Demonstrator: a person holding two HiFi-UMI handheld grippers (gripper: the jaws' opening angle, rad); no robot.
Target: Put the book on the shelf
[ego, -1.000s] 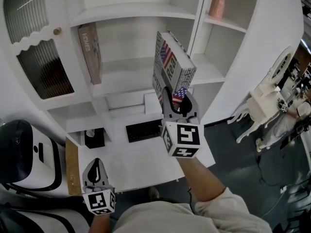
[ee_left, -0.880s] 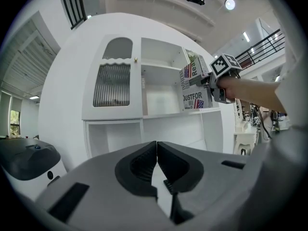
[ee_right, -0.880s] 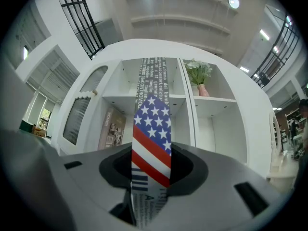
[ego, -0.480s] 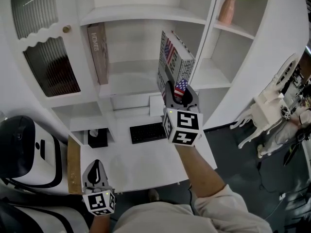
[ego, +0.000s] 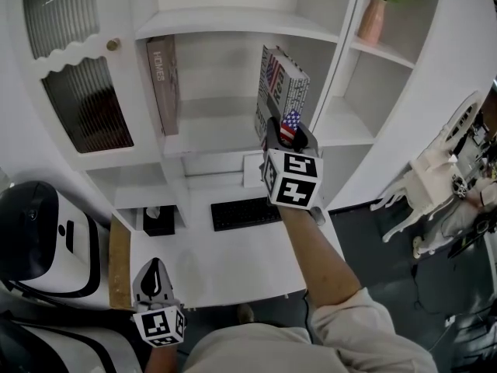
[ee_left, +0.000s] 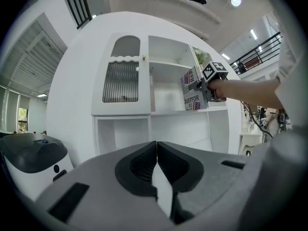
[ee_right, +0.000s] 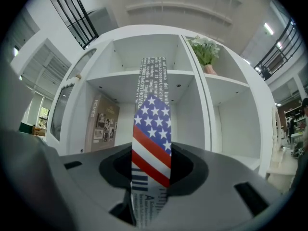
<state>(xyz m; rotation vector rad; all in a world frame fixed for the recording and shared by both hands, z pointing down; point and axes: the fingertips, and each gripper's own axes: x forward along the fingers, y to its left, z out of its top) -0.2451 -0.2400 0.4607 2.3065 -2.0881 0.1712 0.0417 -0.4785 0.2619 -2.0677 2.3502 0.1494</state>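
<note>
My right gripper [ego: 289,134] is shut on a thick book [ego: 281,90] with newsprint covers and a stars-and-stripes patch, held upright by its spine edge. The book [ee_right: 151,129] stands inside the middle bay of the white shelf unit [ego: 233,23], just left of the divider. Its lower edge is close over the shelf board [ego: 210,134]; whether it rests there I cannot tell. In the left gripper view the book [ee_left: 192,88] and the right gripper [ee_left: 211,76] show at the shelf. My left gripper [ego: 154,277] hangs low by the desk's front left corner, jaws shut and empty.
A tall brown book [ego: 165,84] leans at the left of the same bay. A pink vase with a plant [ego: 373,18] stands in the right bay. Below are a white desk [ego: 225,263] with a black keyboard [ego: 245,213], and a white-and-black machine [ego: 35,239] at left.
My right gripper has carried the book farther away from me into the shelf bay. The left gripper has stayed where it was.
</note>
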